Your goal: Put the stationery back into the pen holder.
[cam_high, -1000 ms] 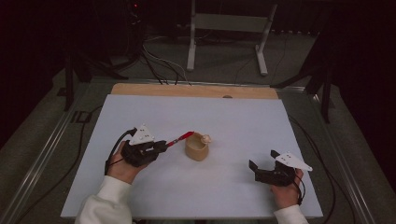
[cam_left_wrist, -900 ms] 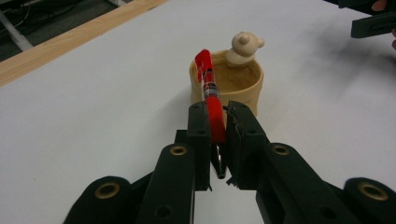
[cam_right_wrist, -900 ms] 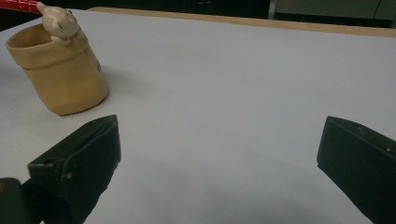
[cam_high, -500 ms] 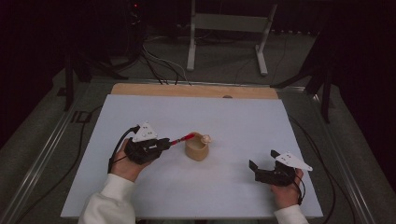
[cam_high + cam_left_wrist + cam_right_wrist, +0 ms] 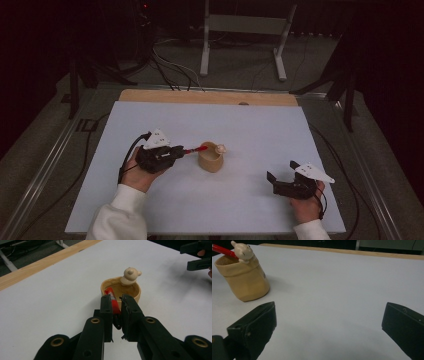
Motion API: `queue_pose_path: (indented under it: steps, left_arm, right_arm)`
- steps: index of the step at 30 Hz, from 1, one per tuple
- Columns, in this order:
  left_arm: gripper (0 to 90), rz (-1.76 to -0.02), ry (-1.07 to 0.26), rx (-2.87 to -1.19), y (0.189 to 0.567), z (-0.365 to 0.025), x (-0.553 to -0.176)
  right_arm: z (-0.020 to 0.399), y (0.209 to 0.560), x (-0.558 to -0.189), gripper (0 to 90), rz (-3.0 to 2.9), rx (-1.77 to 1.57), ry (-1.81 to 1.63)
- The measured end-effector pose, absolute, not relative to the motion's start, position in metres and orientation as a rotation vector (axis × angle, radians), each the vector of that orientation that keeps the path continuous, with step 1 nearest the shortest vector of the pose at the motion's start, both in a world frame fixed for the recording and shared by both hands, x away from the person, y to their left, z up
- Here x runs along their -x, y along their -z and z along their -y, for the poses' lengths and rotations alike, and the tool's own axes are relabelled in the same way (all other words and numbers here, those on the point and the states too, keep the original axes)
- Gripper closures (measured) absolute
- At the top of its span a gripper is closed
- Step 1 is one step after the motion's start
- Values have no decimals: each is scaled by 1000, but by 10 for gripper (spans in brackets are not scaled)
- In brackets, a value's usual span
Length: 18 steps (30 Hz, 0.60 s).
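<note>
A red pen point(image 5: 111, 300) is clamped in the left claw point(image 5: 117, 305), its tip just over the rim of the tan cup point(image 5: 120, 291) at mid-tabletop point(image 5: 250, 125). If pushed too flat, the light cup is probably tipped. The right claw point(image 5: 329, 322) is held wide open, empty, well apart.

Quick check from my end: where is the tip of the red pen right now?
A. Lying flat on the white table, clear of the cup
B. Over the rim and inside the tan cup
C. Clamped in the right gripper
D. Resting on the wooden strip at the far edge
B: the left gripper is shut on the red pen, whose far end passes over the rim into the tan cup, beside the little bear figure.
</note>
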<state>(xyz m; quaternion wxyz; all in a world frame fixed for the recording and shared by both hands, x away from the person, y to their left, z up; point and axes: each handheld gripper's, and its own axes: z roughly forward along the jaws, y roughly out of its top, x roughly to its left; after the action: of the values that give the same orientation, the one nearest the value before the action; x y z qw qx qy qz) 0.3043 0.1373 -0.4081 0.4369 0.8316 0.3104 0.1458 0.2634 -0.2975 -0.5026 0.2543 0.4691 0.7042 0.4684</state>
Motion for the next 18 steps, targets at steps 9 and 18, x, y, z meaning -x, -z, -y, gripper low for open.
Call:
queue_pose_path:
  steps: [9,18]
  left_arm:
    - [807,-778,-352,-2063,410,-133,-308]
    - [805,-779,-346,-2059,410,-128,-313]
  right_arm:
    - [298,503,-264,1,-1913,-1276,-1271]
    - [298,503,-264,1,-1913,-1277,-1271]
